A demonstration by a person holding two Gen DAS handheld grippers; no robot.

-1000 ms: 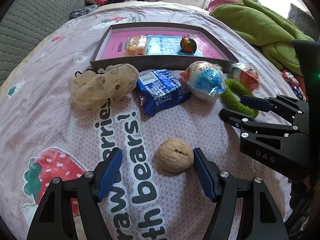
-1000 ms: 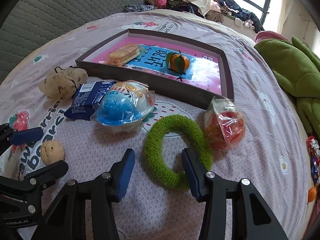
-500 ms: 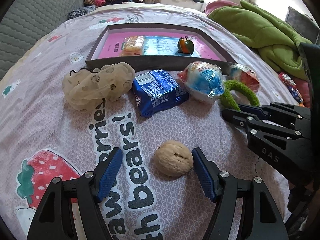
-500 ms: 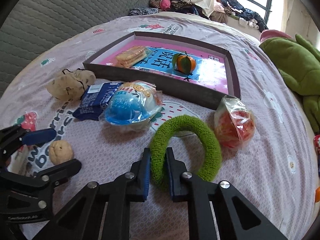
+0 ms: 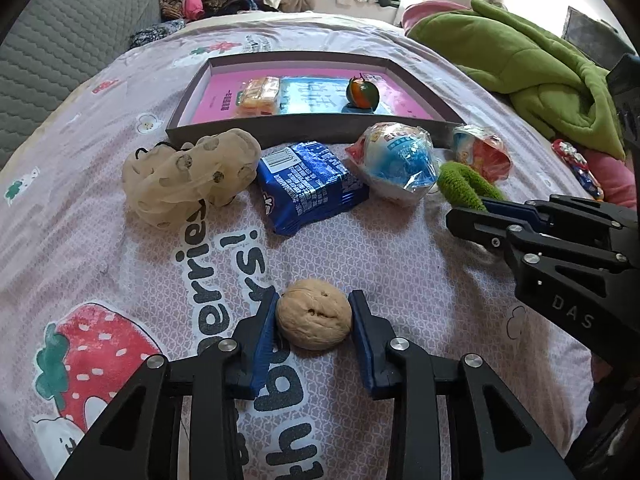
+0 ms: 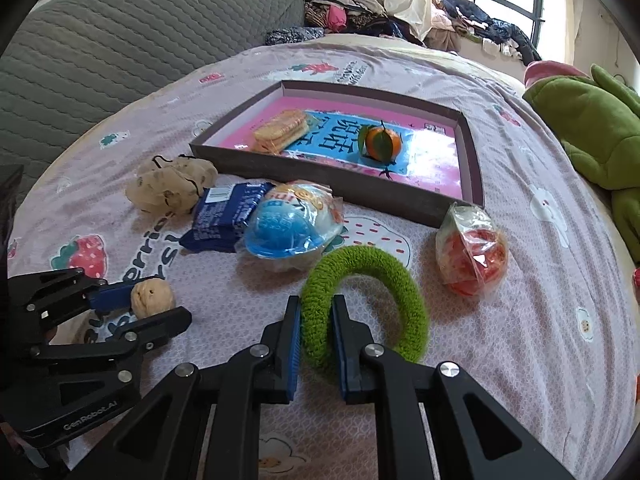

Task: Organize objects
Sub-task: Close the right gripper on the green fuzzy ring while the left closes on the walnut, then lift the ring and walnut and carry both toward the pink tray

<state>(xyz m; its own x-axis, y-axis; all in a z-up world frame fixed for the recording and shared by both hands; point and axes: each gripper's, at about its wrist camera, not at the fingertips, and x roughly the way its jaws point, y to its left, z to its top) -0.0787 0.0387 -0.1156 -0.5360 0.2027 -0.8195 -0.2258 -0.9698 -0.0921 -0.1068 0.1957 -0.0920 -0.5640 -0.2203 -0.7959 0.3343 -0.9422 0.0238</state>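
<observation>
Green fuzzy ring (image 6: 362, 300) clenched in right tool (image 6: 316, 344), left tool (image 5: 314, 330) just closed onto walnut (image 5: 314, 314)

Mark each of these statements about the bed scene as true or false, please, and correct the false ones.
1. The left gripper has its pads around the walnut. True.
2. The right gripper is shut on the green fuzzy ring. True.
3. The tray holds nothing. False: a tangerine and a cracker pack lie in it.
4. The blue snack packet lies inside the tray. False: it lies on the bedsheet, in front of the tray.
5. The beige mesh pouch is held by a gripper. False: it lies free on the sheet.
</observation>
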